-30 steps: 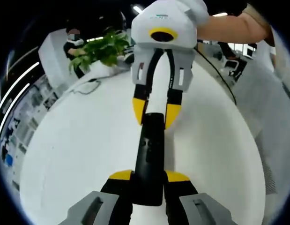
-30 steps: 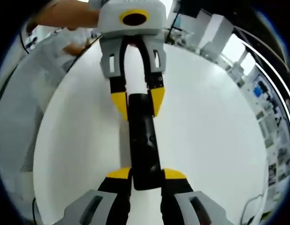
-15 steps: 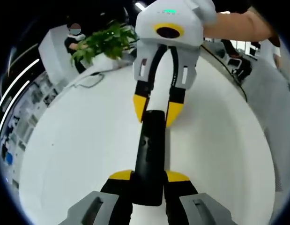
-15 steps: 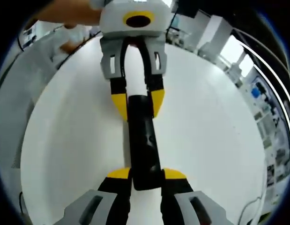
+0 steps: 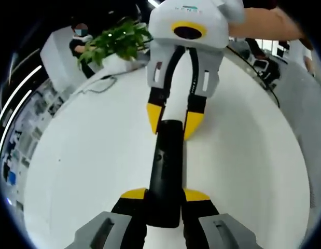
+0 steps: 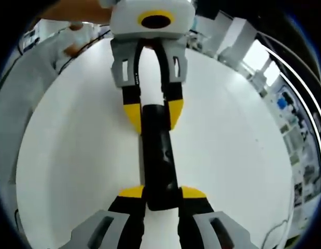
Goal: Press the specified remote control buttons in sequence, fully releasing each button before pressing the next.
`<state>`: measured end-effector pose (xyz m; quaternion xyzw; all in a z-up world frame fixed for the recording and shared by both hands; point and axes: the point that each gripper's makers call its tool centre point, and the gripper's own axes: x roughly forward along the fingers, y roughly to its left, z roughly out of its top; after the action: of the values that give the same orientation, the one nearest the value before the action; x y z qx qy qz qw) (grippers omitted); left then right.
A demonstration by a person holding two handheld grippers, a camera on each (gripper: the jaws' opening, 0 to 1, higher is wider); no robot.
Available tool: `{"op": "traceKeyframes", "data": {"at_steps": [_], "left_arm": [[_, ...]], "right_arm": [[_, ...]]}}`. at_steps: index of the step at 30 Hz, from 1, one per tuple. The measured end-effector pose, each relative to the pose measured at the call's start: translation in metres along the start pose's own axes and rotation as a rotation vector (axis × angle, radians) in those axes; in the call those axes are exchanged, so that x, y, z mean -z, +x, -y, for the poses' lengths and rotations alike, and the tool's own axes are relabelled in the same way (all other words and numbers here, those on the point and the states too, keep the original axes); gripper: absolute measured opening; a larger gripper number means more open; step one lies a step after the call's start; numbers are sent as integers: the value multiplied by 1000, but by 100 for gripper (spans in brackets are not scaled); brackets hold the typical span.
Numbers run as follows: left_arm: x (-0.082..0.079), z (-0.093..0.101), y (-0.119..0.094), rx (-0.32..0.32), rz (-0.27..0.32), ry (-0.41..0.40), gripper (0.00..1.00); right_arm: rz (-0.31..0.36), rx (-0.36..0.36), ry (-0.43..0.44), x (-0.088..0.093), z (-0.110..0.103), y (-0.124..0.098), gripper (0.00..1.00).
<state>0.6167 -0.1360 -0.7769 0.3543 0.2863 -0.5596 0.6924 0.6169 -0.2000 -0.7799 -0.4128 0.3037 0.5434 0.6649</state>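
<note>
In the left gripper view, the left gripper (image 5: 164, 196) rises from the bottom edge, its yellow-tipped jaws pinching the near end of a black remote control (image 5: 165, 171). The remote runs straight away from the camera above the white worktop (image 5: 77, 171), and its far end sits between the yellow tips of the right gripper (image 5: 173, 123), which comes in from the top with a person's forearm (image 5: 264, 23) behind it. Those tips hug the remote's sides. This view also takes in a green potted plant (image 5: 114, 42) at the worktop's far edge, a cable (image 5: 98, 85) lying near it, and a seated person (image 5: 80, 39) beyond.

In the right gripper view, the same remote control (image 6: 158, 155) is seen from its other end. The right gripper (image 6: 161, 196) clamps the near end, and the left gripper (image 6: 152, 114) closes on the far end from above. Small buttons show faintly on the remote's top face. Here the background is shelving and bright windows (image 6: 264, 57) past the worktop (image 6: 238, 150), with a person's hand (image 6: 74, 49) at the upper left.
</note>
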Motion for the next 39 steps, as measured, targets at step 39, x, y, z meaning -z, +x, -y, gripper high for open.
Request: {"op": "traceKeyframes", "data": {"at_steps": [39], "left_arm": [[4, -1, 4, 137, -52, -83, 24]], "right_arm": [[-22, -201, 152, 2, 1, 7, 22]]}}
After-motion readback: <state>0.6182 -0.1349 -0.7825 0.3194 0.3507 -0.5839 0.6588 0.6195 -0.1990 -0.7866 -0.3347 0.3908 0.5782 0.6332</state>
